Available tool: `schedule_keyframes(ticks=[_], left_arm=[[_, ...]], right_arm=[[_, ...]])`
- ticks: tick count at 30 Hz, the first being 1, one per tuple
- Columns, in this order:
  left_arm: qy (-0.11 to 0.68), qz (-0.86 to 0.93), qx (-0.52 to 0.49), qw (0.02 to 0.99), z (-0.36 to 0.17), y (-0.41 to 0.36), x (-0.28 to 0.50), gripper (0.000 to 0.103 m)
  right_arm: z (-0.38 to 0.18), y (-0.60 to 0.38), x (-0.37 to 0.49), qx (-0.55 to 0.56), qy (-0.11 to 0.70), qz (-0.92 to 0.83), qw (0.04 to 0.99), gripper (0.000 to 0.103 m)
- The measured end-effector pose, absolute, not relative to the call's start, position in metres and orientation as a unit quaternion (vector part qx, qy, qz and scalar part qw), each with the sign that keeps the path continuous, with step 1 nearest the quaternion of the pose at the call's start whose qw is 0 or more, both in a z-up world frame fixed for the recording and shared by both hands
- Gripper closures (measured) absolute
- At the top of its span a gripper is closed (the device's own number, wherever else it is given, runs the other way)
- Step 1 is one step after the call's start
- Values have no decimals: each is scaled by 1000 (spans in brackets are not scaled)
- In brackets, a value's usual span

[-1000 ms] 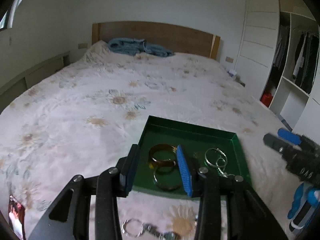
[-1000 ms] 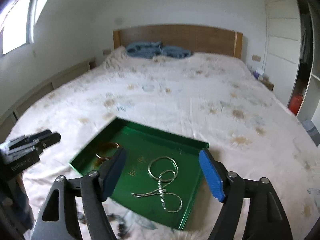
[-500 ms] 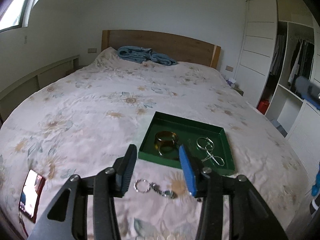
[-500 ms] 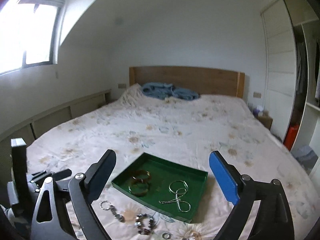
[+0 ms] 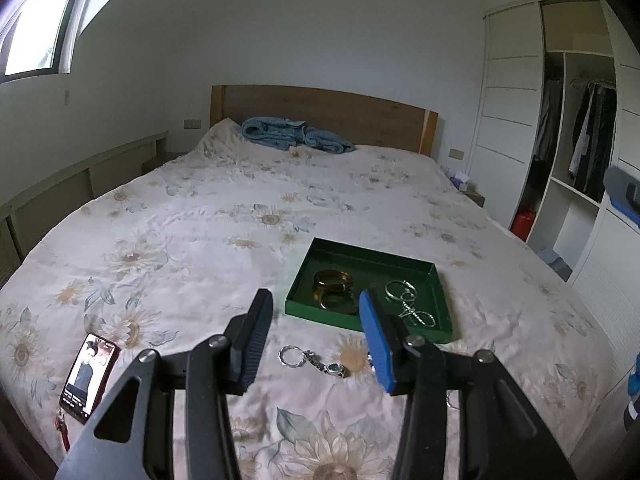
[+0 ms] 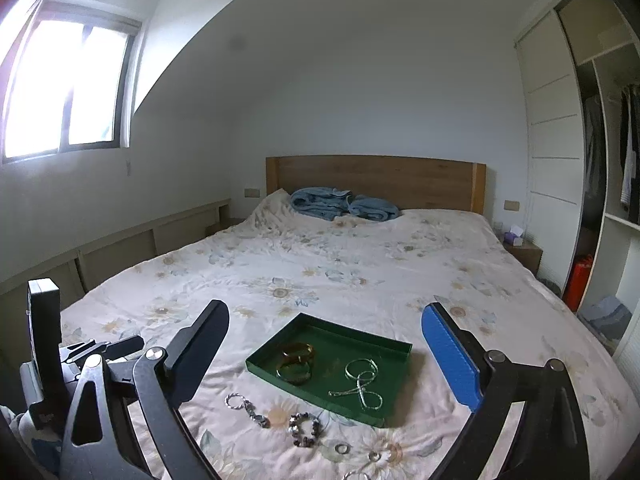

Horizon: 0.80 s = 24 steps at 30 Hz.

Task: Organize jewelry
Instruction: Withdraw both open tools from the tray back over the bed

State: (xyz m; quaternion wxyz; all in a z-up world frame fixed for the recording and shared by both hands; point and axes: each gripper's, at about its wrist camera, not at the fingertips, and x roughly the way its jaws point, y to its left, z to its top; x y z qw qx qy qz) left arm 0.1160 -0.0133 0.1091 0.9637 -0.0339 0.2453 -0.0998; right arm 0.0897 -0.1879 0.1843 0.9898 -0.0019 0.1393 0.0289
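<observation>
A green tray (image 5: pixel 441 305) (image 6: pixel 394 349) lies on the floral bed. In it are two amber bangles (image 5: pixel 333 281) (image 6: pixel 297 352) and a silver chain necklace (image 5: pixel 409 304) (image 6: pixel 359 377). In front of the tray on the bedspread lie a silver watch with a ring (image 5: pixel 310 358) (image 6: pixel 248 405), a beaded bracelet (image 6: pixel 305 429) and small rings (image 6: pixel 343 448). My left gripper (image 5: pixel 316 334) is open and empty, held above the bed short of the tray. My right gripper (image 6: pixel 336 354) is wide open and empty, raised well back from the tray.
A phone (image 5: pixel 89 372) lies at the bed's near left edge. A folded blue blanket (image 5: pixel 294 134) rests by the wooden headboard (image 6: pixel 376 178). An open wardrobe (image 5: pixel 576 152) stands to the right. The left gripper's body (image 6: pixel 68 364) shows at the right view's left.
Both grippers have pulled back and up from the tray, which now looks smaller. The loose jewelry in front of the tray has come into view. Both stay open and empty.
</observation>
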Motion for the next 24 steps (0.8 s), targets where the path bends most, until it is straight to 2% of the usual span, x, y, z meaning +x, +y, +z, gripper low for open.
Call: schedule_keyframes(ticks=[10,24], left_arm=[[256,-108,-13,961,107,-28,91,60],[322,-125,-10,939,51,-29,103,59]], right_arm=[[158,-213,63,21,156,11,987,7],[98,-249,61,43,205,-17,978,7]])
